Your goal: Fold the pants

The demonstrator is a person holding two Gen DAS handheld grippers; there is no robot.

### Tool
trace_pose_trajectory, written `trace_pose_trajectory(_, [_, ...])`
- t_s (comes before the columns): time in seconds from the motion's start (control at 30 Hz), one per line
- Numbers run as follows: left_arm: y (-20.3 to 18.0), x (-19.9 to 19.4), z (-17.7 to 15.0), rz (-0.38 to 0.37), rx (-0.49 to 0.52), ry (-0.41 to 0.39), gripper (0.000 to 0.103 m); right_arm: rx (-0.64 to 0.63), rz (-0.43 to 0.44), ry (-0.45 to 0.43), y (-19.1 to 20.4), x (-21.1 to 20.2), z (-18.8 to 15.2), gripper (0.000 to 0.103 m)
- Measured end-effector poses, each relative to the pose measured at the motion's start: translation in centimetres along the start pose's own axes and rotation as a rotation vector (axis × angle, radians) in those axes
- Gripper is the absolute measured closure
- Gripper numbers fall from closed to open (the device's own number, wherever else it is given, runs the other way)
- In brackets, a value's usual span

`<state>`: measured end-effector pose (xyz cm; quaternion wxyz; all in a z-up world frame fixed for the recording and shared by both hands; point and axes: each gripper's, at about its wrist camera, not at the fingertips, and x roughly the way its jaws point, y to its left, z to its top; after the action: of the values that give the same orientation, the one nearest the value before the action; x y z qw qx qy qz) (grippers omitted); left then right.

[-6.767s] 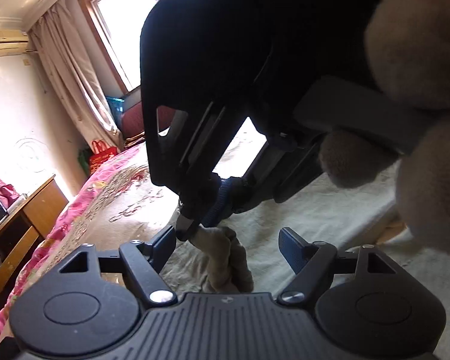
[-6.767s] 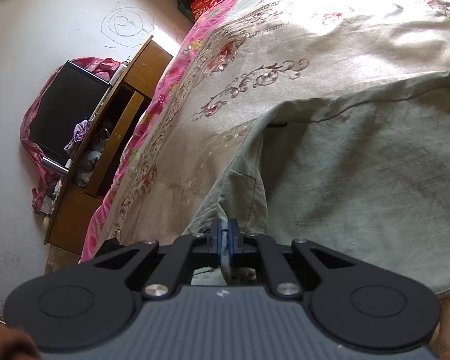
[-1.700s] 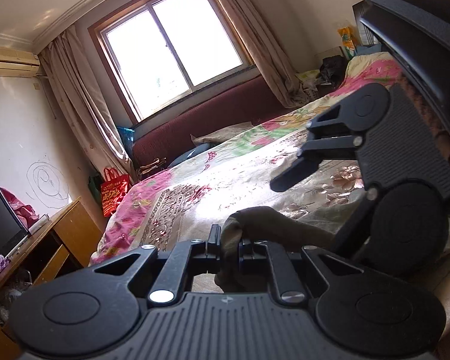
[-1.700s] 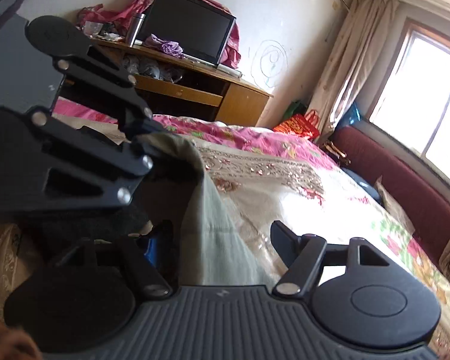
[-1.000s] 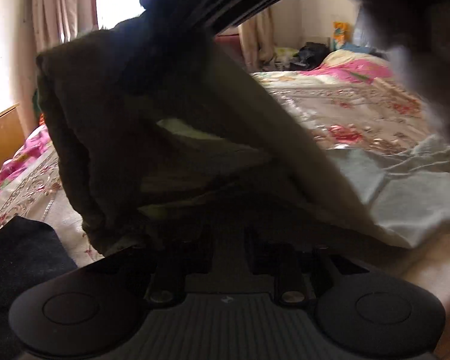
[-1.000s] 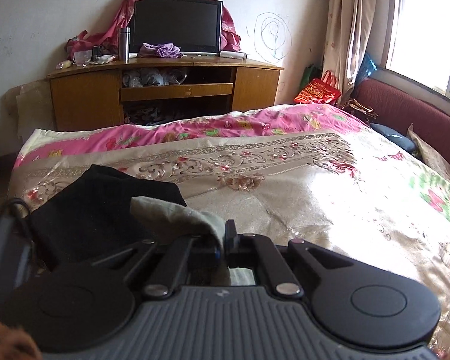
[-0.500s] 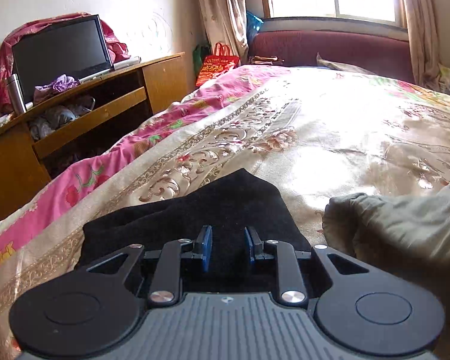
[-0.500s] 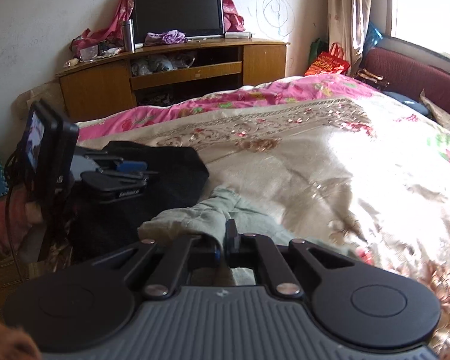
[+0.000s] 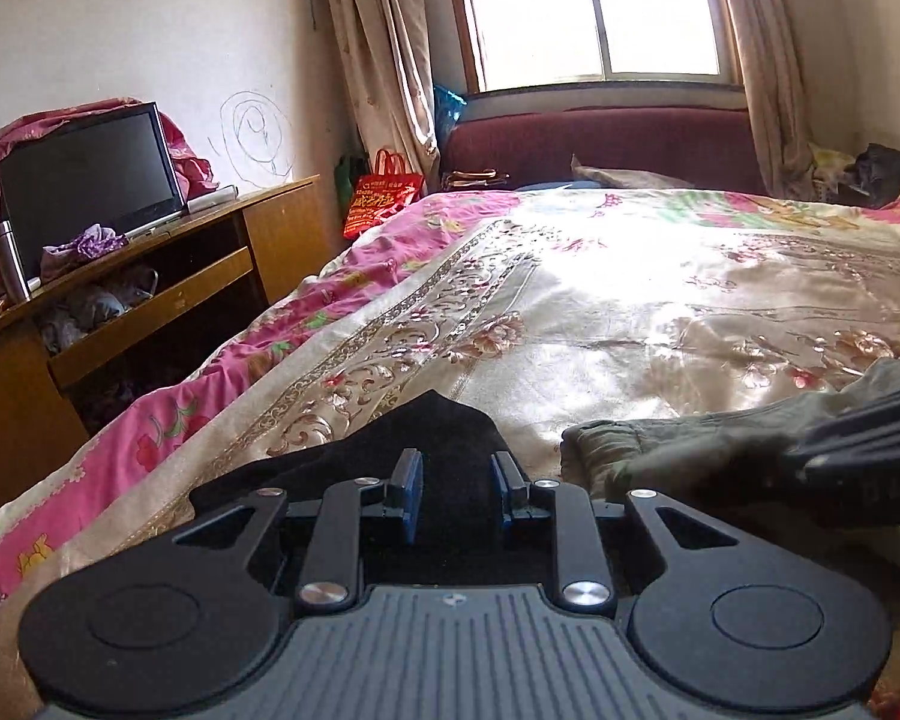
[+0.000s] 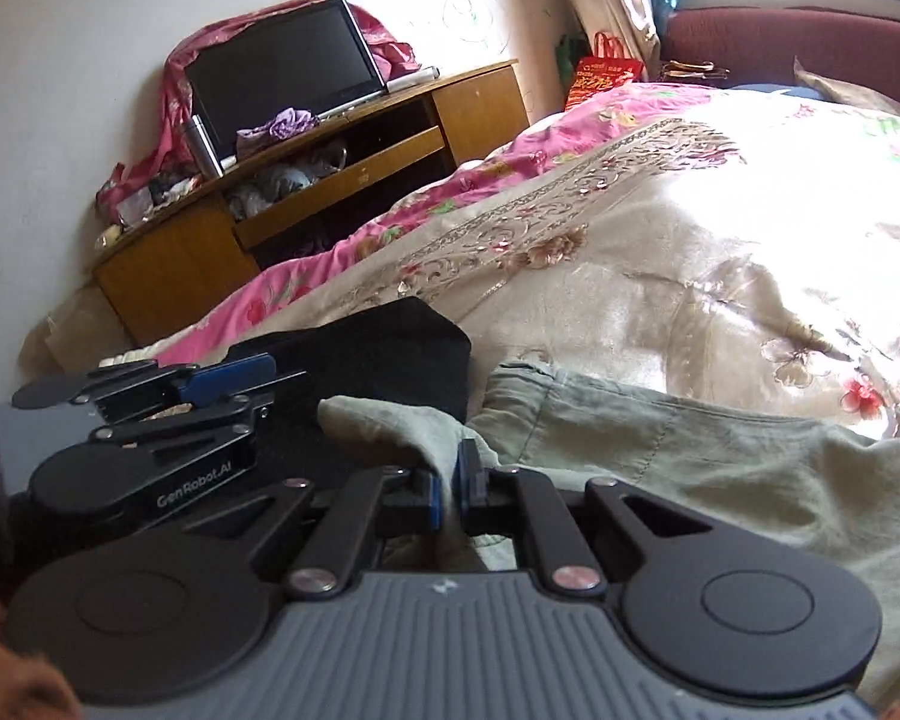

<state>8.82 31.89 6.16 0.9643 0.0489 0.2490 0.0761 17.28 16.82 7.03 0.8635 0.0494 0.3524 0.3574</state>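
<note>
Having let go, the left gripper hangs open while the right gripper's fingers, just loosening, pinch the pants onto the bed.

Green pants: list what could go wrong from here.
1. The right gripper has just been opening with a fold of the green pants between its jaws; that raised fold may flop open.
2. The open left gripper sits over the black garment and might catch it instead.

White plastered wall with scribbled spiral; bright curtained window; wooden TV cabinet bearing black flat-screen television; maroon upholstered sofa; bed with floral pink-and-cream quilt.
</note>
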Motion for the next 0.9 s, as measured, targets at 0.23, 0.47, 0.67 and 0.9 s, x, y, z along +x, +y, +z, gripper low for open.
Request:
trace_pose_trajectory(0.23, [-1.0, -0.3, -0.8, -0.041, 0.041, 0.038, 0.054, -0.119, -0.039, 0.078, 1.8, 3.8, -3.1, 0.090])
trace_pose_trajectory(0.47, [-1.4, -1.2, -0.3, -0.071, 0.068, -0.014, 0.054, 0.084, -0.068, -0.129, -3.6, -1.6, 3.1, 0.097])
trace_pose_trajectory(0.67, [-1.5, -1.2, -0.8, -0.065, 0.029, -0.006, 0.054, -0.159, -0.069, -0.064, -0.8, -0.1, 1.3, 0.094])
trace_pose_trajectory(0.9, [-2.8, -2.2, -0.8, -0.121, 0.110, 0.011, 0.053, -0.270, -0.071, 0.135, 1.6, 4.9, -4.6, 0.090])
